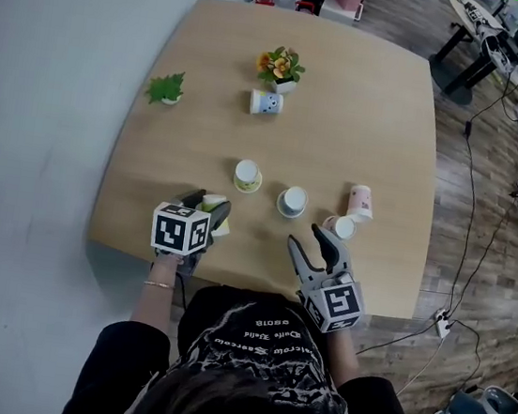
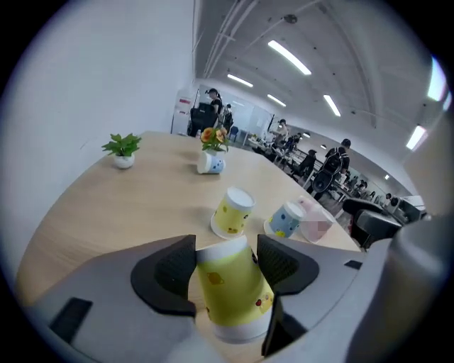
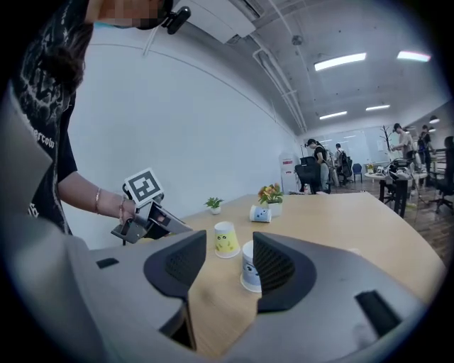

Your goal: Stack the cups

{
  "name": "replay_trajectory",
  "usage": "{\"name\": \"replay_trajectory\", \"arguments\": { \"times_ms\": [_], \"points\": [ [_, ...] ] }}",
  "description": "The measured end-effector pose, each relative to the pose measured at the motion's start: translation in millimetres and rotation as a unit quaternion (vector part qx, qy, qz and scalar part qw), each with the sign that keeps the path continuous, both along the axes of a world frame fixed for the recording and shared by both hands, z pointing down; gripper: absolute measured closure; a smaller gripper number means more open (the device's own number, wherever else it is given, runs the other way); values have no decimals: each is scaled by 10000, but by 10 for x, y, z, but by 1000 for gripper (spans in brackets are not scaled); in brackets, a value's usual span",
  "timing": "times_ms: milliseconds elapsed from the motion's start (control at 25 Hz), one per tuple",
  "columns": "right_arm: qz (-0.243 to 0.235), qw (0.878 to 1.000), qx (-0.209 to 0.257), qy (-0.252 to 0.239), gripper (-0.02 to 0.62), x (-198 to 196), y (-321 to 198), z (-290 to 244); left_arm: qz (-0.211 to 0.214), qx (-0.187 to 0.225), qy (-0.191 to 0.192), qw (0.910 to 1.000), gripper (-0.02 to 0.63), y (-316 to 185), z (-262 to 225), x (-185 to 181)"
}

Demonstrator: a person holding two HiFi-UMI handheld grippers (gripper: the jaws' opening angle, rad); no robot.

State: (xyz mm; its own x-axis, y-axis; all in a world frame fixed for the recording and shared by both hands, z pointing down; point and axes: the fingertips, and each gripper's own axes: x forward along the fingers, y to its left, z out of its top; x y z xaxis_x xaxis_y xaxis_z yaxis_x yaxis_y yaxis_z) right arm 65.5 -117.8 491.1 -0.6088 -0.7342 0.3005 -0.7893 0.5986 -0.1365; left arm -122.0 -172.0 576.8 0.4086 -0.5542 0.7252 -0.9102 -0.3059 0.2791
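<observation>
A yellow cup [image 2: 230,291] is pinched upside down by the left gripper [image 1: 211,212] for stacking; the right gripper [image 3: 228,264] is spread, empty.

Pale wooden table [image 1: 369,93] on plank floor [image 1: 485,326] — white wall [image 3: 198,120], ceiling strip lights [image 3: 340,62]

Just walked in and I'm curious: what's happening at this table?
A person works with a gripper in each hand. The left gripper holds an upturned yellow cup in its jaws. The right gripper is open and empty. A second yellow cup, a blue cup and a pink cup are among those on the table, none visibly stacked.
</observation>
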Motion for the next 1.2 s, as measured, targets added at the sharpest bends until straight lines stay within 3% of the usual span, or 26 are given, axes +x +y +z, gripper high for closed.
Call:
{"name": "replay_trajectory", "arguments": {
  "times_ms": [280, 440, 760, 1000, 1200],
  "points": [
    [-363, 9990, -235, -112, 377, -283, 138, 52, -243, 1286, 757, 9885, 327, -15, -444, 229],
    [-606, 9965, -480, -307, 370, -516, 204, 108, -366, 1670, 1040, 9798, 328, 98, -566, 301],
    [-1077, 9897, -920, -218, 370, -1018, 374, 345, -373, 1851, 1119, 9756, 327, 346, -515, 413],
    [-909, 9856, -1409, 224, 370, -1058, 388, 710, -321, 1840, 1209, 9749, 339, 443, -455, 422],
    [-970, 9808, -1651, 373, 370, -1074, 442, 907, 171, 1891, 859, 9780, 351, 543, -394, 475]
  ]
}}
